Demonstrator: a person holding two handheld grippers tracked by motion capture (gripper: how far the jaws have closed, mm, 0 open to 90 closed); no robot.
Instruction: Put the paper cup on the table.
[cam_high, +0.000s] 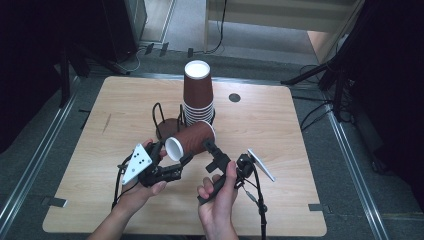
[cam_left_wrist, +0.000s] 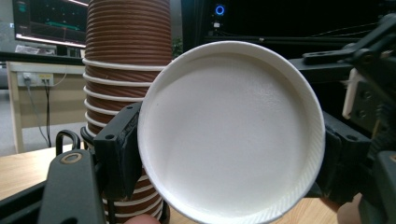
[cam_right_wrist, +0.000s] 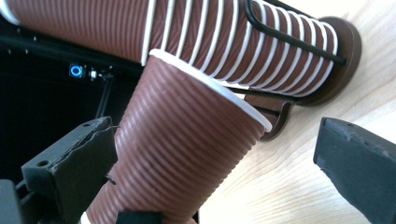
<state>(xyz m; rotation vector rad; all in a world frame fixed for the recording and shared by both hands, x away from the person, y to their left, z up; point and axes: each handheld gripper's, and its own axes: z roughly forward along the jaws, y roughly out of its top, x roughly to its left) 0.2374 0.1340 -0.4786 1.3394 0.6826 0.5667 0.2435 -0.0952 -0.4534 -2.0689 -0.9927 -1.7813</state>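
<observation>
Brown paper cup (cam_high: 191, 140): on its side just before the cup stack (cam_high: 198, 95), base pinched in closed left gripper (cam_high: 176, 162), freeing its mouth end for the wide-open, empty right gripper (cam_high: 209, 146).

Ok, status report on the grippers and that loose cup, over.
Left gripper shut on loose cup's base, cup lying sideways above table. Right gripper open, jaws either side of it. Cup stack in holder just behind.

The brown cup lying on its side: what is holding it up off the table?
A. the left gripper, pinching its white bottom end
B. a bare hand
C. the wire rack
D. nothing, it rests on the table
A: the left gripper has its jaws clamped on the white base end of the brown cup.
</observation>
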